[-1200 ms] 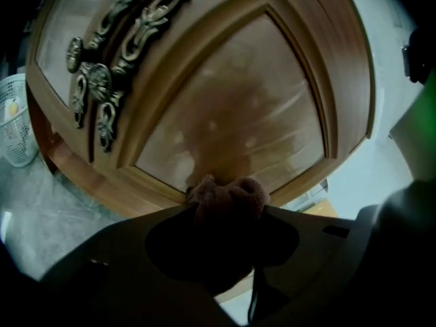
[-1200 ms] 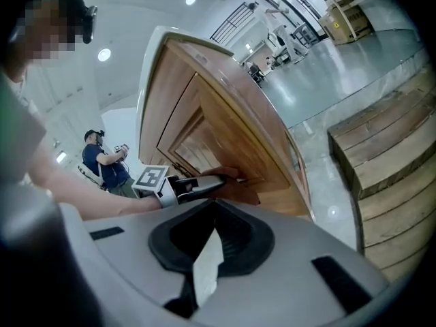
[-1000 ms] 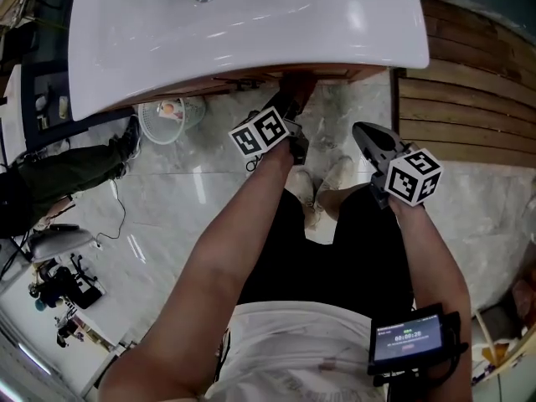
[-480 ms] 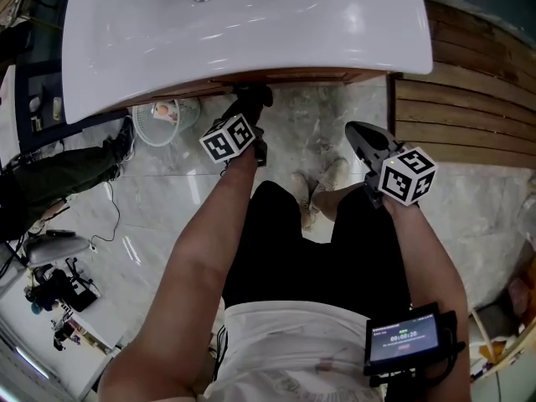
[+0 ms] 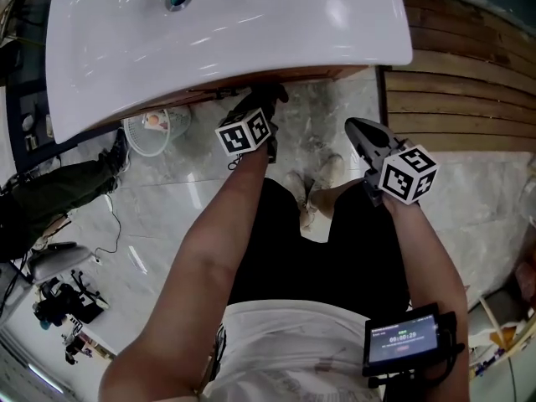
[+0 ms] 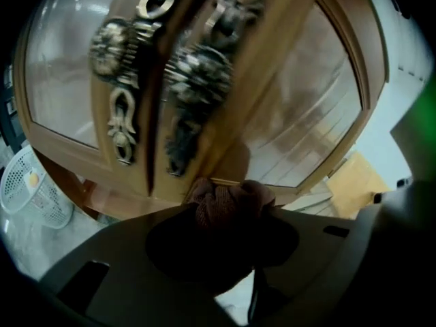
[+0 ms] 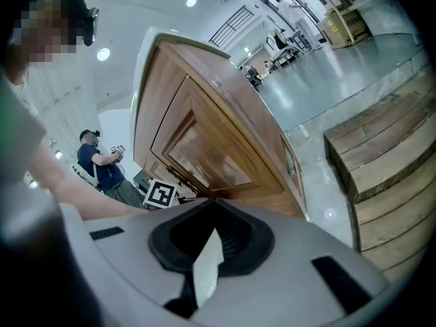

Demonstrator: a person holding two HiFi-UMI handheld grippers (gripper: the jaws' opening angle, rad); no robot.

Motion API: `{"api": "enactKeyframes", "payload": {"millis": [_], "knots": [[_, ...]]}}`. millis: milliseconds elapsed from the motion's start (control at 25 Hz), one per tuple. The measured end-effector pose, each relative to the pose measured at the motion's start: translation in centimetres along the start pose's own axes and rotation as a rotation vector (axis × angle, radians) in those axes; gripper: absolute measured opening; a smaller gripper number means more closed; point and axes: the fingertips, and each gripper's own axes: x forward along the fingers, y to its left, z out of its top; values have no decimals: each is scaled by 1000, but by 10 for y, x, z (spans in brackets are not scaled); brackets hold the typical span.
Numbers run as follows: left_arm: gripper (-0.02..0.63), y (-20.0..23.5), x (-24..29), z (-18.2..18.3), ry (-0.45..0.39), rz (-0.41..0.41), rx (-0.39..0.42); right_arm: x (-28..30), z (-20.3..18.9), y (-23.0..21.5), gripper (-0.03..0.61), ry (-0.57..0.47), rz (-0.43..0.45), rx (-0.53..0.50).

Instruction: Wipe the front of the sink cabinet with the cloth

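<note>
one claw works: left claw (image 5: pixel 266 100) clamps the cloth (image 6: pixel 223 204) against the cabinet door (image 6: pixel 306 121) for wiping; right claw (image 7: pixel 211 200) hangs closed, empty, aside.

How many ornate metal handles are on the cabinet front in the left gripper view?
2. On the cabinet front, the left handle and the right handle sit either side of the centre gap, both above the cloth. More may be hidden outside this view.

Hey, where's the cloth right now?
In the left gripper view, the cloth is bunched in the left gripper's shut jaws, at the bottom of the wooden cabinet doors, just below the ornate metal handles.
</note>
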Motion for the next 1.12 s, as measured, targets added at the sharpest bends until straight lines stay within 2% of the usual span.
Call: {"api": "enactKeyframes", "payload": {"millis": [280,520,640,760,880,960,1120], "knots": [[141,-86,24,-9,39,-158,19,-27,0,-8,12,-35,-34,25],[141,-169,36,-28,128,-335,143,-63,1,-14,12,-67,-88,49],[141,-190,49,-24,136,-353,135,-64,15,-17,12,-99,-93,49],[141,-198,50,-13,109,-349,116,-58,24,-14,12,-116,-78,43],[141,-211,43,-11,80,-384,86,-60,22,-15,12,-108,-82,46],[141,-217,34,-8,74,-406,87,-62,21,-14,12,-98,-87,49],[141,-213,-9,-2,62,-399,101,-65,20,13,12,-75,-74,40]]}}
